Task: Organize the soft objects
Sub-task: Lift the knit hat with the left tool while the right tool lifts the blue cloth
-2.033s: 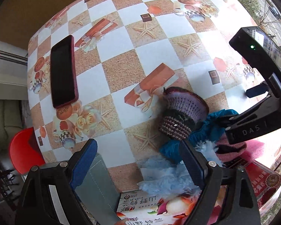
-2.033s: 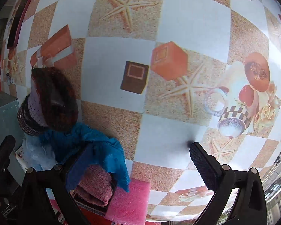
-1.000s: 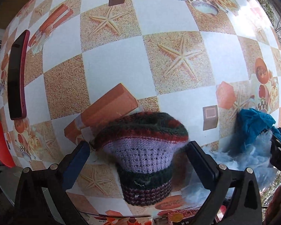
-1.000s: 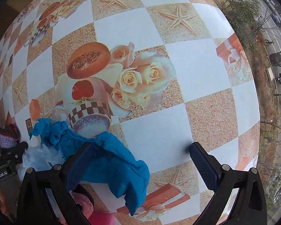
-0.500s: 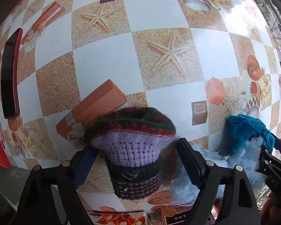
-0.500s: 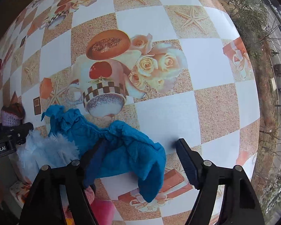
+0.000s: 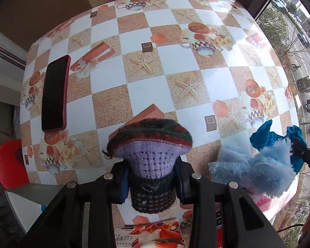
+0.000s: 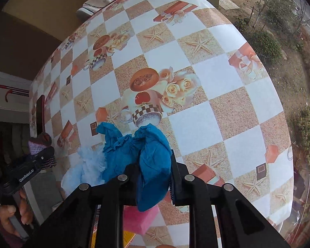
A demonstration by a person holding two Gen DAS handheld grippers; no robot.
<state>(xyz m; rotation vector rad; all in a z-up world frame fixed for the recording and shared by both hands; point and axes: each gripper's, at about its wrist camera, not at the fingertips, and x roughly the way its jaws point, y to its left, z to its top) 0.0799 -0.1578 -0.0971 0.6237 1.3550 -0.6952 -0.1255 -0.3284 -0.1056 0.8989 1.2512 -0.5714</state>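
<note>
My left gripper [image 7: 150, 179] is shut on a knitted hat [image 7: 150, 142] with a lilac band and dark red-green top, held above the table; it shows small in the right wrist view [image 8: 40, 142]. My right gripper [image 8: 153, 175] is shut on a bright blue cloth [image 8: 138, 150], lifted off the table; the cloth shows at the right edge of the left wrist view [image 7: 266, 136]. A fluffy light blue item [image 7: 264, 171] lies beside it, also seen in the right wrist view [image 8: 86, 167].
A dark phone in a red case [image 7: 54, 93] lies at the table's left. A printed box [image 7: 155, 235] sits at the near edge. A pink sponge [image 8: 142, 217] lies under my right gripper. A red stool [image 7: 8, 163] stands left of the table [image 7: 175, 62].
Both grippers closed: the left on the knitted hat, the right on the blue cloth. Both then rose and pulled back from the table with their items.
</note>
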